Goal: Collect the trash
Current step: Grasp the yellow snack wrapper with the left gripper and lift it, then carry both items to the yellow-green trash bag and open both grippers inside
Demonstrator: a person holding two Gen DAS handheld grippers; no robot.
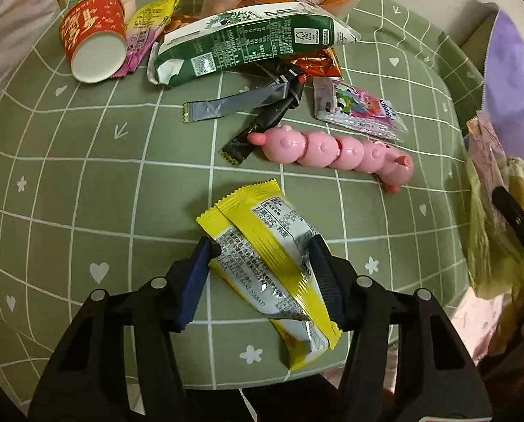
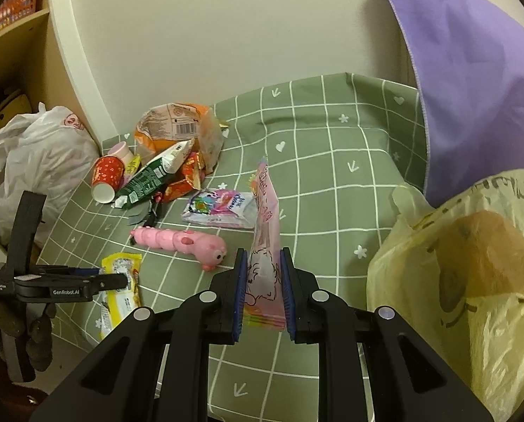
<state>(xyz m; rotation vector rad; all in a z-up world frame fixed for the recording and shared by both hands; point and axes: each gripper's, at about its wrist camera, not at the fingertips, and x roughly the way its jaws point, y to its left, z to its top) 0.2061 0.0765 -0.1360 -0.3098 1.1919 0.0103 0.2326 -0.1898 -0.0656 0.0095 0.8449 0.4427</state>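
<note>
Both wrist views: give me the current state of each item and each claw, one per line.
Left claw: fingers straddling the yellow wrapper, pads at its edges.
Yellow wrapper: crumpled, lying on the tablecloth.
Right claw: shut on the pink wrapper, held upright.
Red paper cup: tipped on its side, looks empty.
Green carton: flattened, lying down.
Pink toy: lying flat.
Yellow bag: partly filled.

A pink toy caterpillar (image 2: 181, 242) lies on the green checked tablecloth (image 2: 332, 183), near the middle. At two o'clock a purple cloth (image 2: 472, 81) hangs by the beige wall (image 2: 226, 35). At ten o'clock stands a wooden shelf (image 2: 19, 52).
</note>
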